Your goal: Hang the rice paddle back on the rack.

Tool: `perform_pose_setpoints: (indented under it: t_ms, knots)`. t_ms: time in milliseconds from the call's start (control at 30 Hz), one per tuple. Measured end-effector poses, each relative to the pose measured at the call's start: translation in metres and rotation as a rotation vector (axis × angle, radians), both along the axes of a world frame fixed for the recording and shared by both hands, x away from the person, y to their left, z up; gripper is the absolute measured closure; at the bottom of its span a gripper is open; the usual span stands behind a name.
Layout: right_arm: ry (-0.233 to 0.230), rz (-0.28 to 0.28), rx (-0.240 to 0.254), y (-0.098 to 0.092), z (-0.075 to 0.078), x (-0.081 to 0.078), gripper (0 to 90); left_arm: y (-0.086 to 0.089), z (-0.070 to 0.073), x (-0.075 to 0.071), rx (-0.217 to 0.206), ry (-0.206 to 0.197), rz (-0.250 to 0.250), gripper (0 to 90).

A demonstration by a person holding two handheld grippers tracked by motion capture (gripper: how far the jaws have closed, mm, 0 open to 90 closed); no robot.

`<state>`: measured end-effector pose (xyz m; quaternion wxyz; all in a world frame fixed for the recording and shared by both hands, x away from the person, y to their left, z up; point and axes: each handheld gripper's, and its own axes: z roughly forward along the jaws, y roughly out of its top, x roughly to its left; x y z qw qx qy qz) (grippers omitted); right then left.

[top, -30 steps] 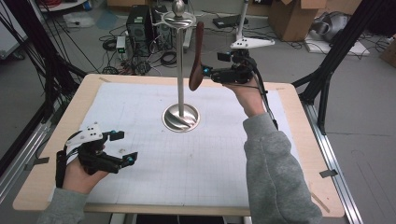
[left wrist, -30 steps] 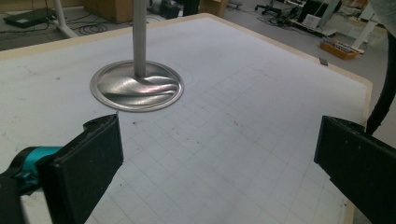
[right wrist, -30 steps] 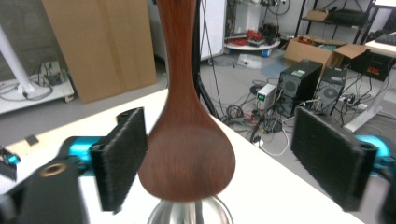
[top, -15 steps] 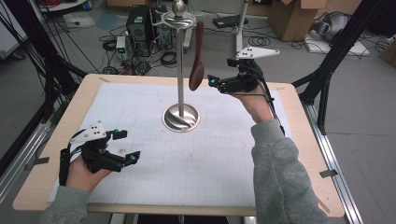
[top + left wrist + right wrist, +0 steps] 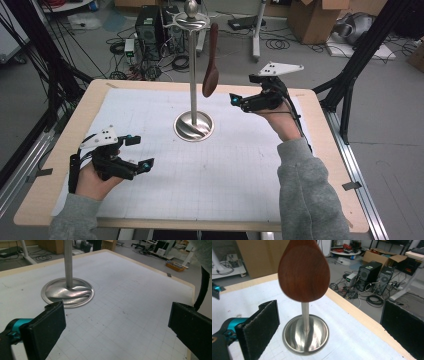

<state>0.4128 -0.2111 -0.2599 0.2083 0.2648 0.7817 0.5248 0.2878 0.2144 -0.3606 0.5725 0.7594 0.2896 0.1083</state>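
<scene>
Hanging: one wooden spoon (image 5: pixel 211 60), one stand (image 5: pixel 193 75).

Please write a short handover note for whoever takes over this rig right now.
Right hand-held gripper: open, nothing between its jaws, which have just been opening; it is beside the spoon, not touching it.
Left hand-held gripper: open, empty, low over the mat near the front left.
Spoon: wooden, hanging bowl-down from the top of the stand, which is upright mid-table.
Done: spoon hung and released.
Left: judging by this, probably only to draw the right hand clear without knocking the spoon.
</scene>
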Motion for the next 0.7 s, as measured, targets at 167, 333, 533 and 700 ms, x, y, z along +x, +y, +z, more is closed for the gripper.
perform_pose_setpoints:
  t_ms: [167,333,533,700]
  knots:
    - [0.024,0.015,-0.005,-0.010,-0.009,-0.005,0.9,-0.001,0.000,0.001,-0.002,-0.002,0.002,1.7]
    - [0.042,0.053,0.039,-0.023,-0.016,-0.008,0.9,0.000,-0.002,0.002,-0.002,0.003,0.007,1.7]
    - [0.058,0.033,0.028,-0.039,-0.018,-0.010,0.9,0.001,-0.001,0.002,-0.003,-0.001,0.007,1.7]
    - [0.032,0.031,0.057,-0.048,-0.017,-0.018,0.9,0.002,0.000,0.001,-0.003,-0.001,0.011,1.8]
